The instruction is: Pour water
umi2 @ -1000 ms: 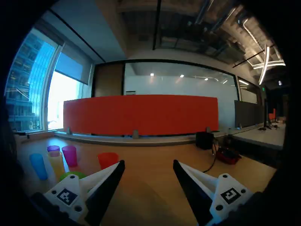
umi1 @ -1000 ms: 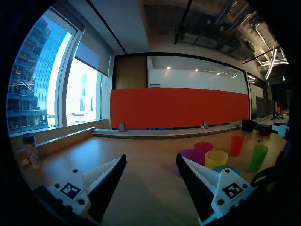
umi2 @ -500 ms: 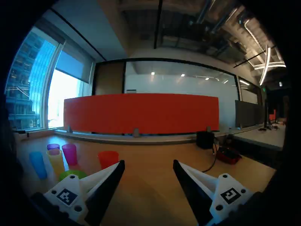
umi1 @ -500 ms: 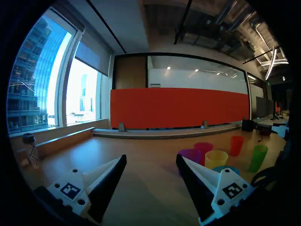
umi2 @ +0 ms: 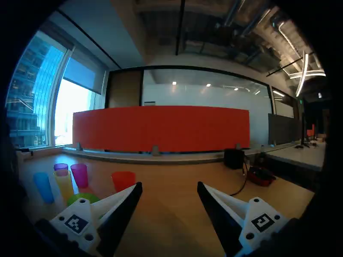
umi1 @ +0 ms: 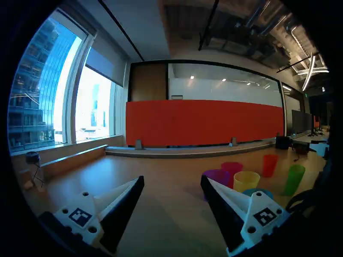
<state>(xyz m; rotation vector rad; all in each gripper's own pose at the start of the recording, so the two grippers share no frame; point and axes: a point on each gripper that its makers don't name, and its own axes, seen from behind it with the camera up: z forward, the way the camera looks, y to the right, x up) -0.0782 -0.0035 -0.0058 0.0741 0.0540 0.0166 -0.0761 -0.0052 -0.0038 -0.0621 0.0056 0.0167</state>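
Right gripper (umi2: pixel 168 185) barely shifted; six cups (umi2: pixel 79 174) on table (umi2: pixel 171 203).

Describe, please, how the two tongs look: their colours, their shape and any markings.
The left tongs and the right tongs look alike. Each has two wedge-shaped fingers that taper to a point, black on the inner faces and white on top. Each finger's white base carries a square black-and-white marker and small round holes.
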